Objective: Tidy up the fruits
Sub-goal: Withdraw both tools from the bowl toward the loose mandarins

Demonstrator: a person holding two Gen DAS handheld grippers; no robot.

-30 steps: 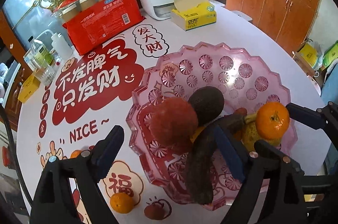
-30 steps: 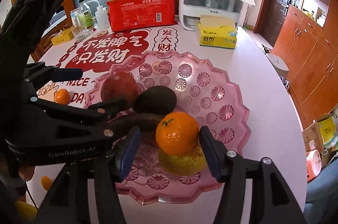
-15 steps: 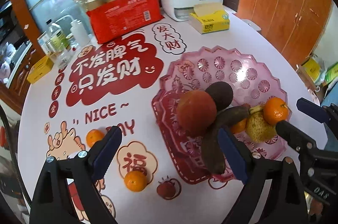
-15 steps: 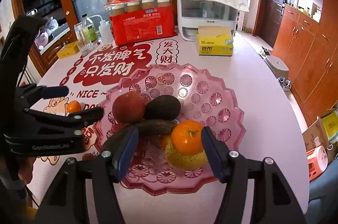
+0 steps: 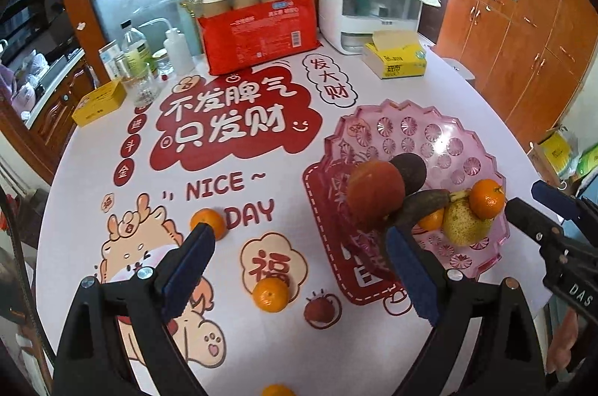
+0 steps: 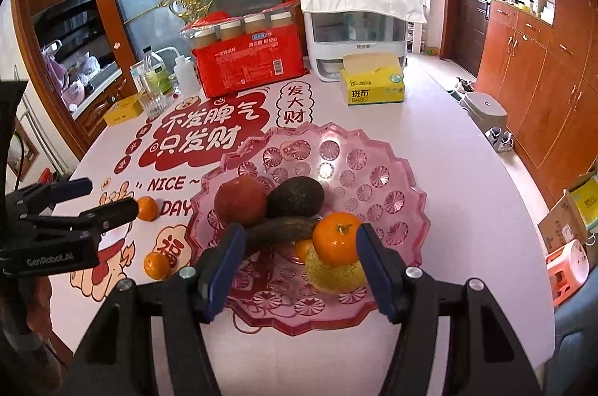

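A pink glass fruit plate (image 6: 392, 172) (image 5: 441, 134) holds a red apple (image 6: 241, 200), a dark avocado (image 6: 295, 196), a blackened banana (image 6: 284, 231), a yellow pear (image 6: 336, 276) and a tangerine (image 6: 336, 237) on top of the pear. Loose tangerines lie on the table left of the plate (image 5: 209, 222) (image 5: 271, 293), and a third shows at the bottom edge (image 5: 276, 390). My left gripper (image 5: 299, 269) is open and empty above the loose tangerines. My right gripper (image 6: 299, 269) is open and empty, just short of the plate's near side.
At the table's back stand a red pack of cups (image 5: 258, 30), a white covered dispenser (image 5: 370, 7), a yellow tissue box (image 5: 396, 59), bottles and a glass (image 5: 142, 74) and a small yellow box (image 5: 99, 101). Wooden cabinets (image 6: 542, 67) line the right.
Both grippers have pulled back and up from the plate. The left one has swung left over the loose tangerines. The right one has left the tangerine on the pear.
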